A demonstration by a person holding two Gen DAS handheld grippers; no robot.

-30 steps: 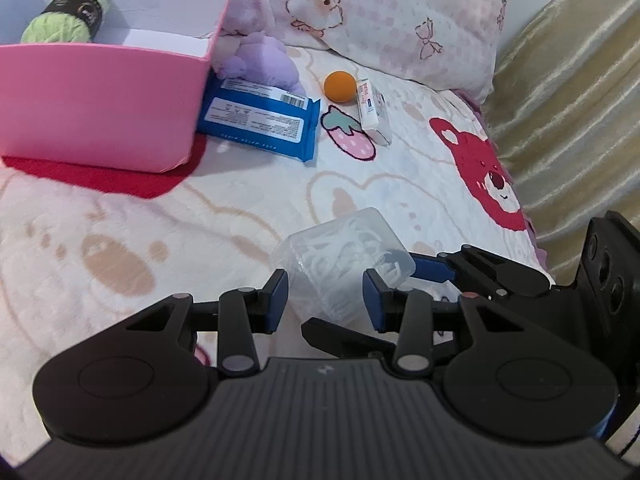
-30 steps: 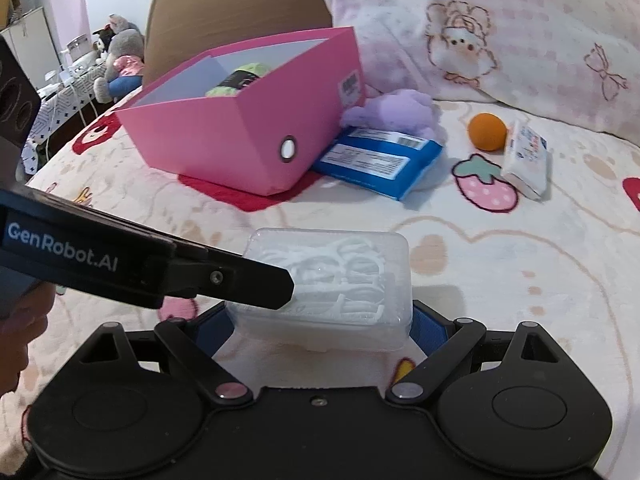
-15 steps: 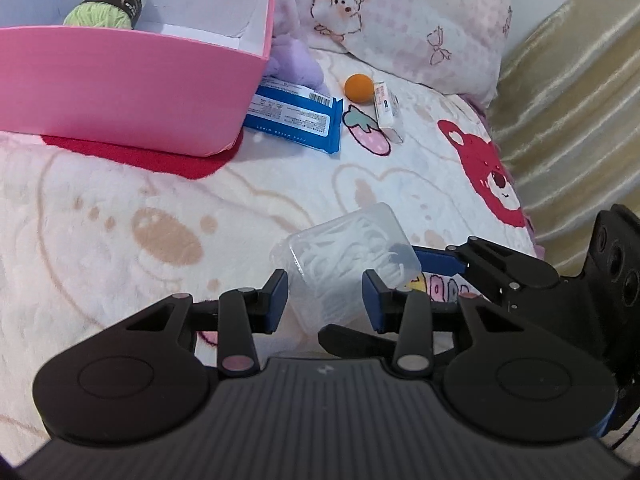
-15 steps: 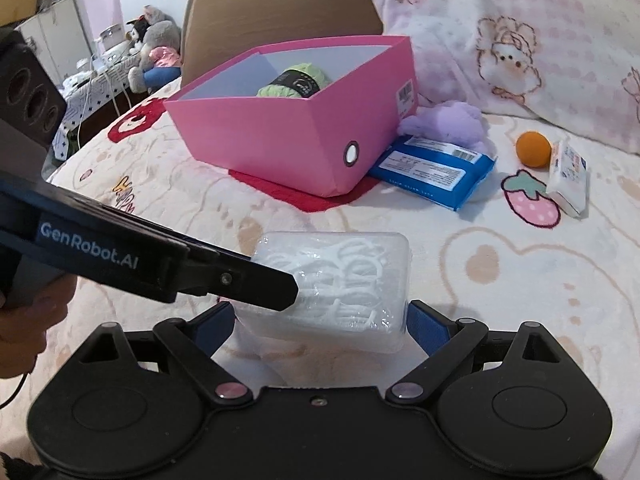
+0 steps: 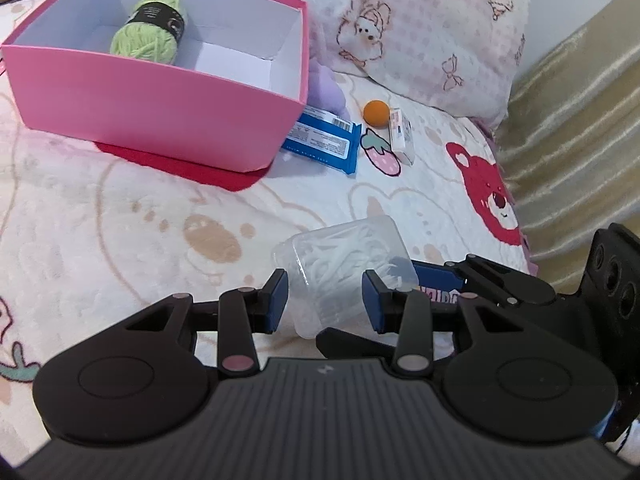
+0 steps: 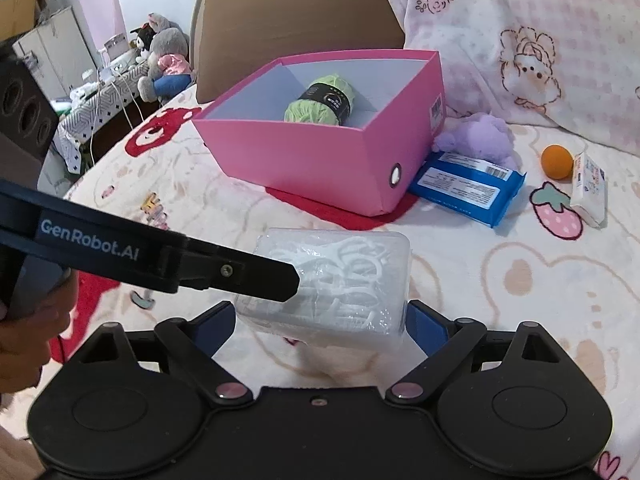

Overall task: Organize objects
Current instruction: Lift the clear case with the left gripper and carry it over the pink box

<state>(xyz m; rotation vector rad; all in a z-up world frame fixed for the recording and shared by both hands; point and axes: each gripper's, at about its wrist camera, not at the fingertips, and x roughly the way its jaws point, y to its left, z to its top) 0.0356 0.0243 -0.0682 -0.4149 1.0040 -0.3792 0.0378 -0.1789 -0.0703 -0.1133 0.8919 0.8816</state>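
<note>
A clear plastic box of white floss picks (image 6: 336, 284) is held above the bed between the blue pads of my right gripper (image 6: 320, 320), which is shut on it. The box also shows in the left wrist view (image 5: 344, 264). My left gripper (image 5: 325, 296) is open with its pads on either side of the box's near end; one left finger (image 6: 224, 272) crosses the box's left side. The pink box (image 5: 160, 92) stands at the back left, with a green yarn ball (image 5: 148, 32) inside. It also shows in the right wrist view (image 6: 320, 152).
Beside the pink box lie a blue wipes pack (image 5: 320, 142), a purple plush (image 6: 480, 136), an orange ball (image 5: 376, 111) and a small white carton (image 5: 400, 136). A pink pillow (image 5: 420, 28) lies behind; a beige curtain (image 5: 580, 140) lines the bed's right edge.
Both grippers and the floss box have risen and drawn back, so the pink box's inside and the yarn show more. The right grip on the box holds; the left jaws stay open.
</note>
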